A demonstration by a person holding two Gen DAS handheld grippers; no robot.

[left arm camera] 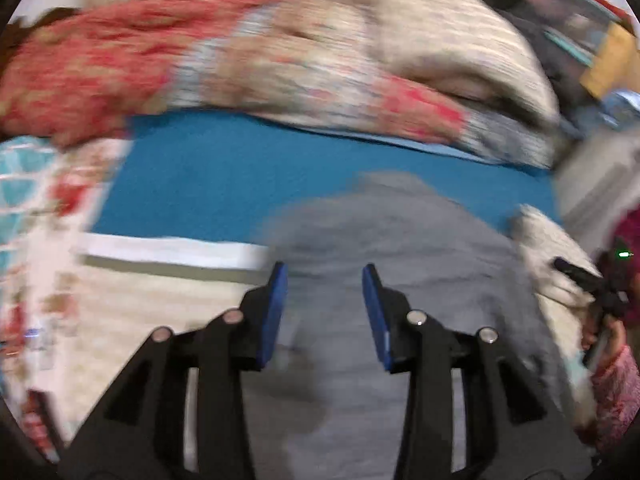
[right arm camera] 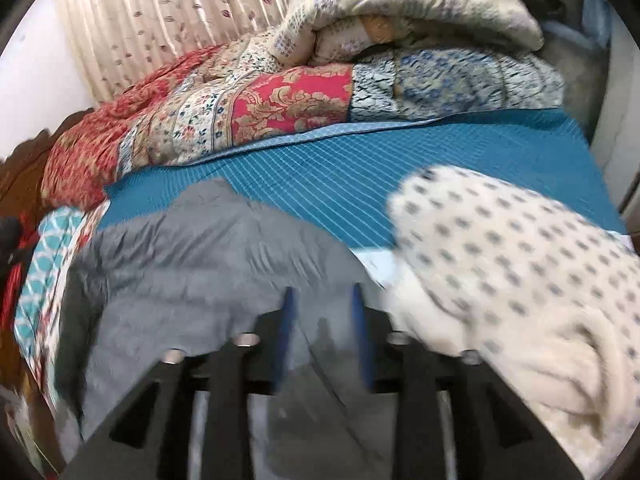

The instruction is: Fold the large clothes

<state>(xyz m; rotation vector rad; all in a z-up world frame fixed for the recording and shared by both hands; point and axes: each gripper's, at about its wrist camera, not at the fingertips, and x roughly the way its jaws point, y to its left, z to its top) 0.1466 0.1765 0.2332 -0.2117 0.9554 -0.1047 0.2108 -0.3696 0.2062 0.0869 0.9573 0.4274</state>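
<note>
A large grey garment [left arm camera: 400, 248] lies crumpled on the blue bedspread [left arm camera: 224, 176]; it also shows in the right wrist view [right arm camera: 192, 256]. My left gripper [left arm camera: 325, 276] is open just above its near part, blue pads apart with nothing between them. My right gripper [right arm camera: 322, 300] is open over the same grey cloth, empty. A cream garment with small blue dots [right arm camera: 512, 264] lies bunched to the right of the grey one, and its edge shows in the left wrist view [left arm camera: 548, 248]. The left wrist view is blurred.
Folded patchwork quilts in red, cream and blue [right arm camera: 280, 104] are piled along the far side of the bed, with a cream quilt [right arm camera: 400, 12] on top. A teal-and-white patterned cloth [right arm camera: 48, 256] lies at the left. The other hand-held device [left arm camera: 600, 284] shows at right.
</note>
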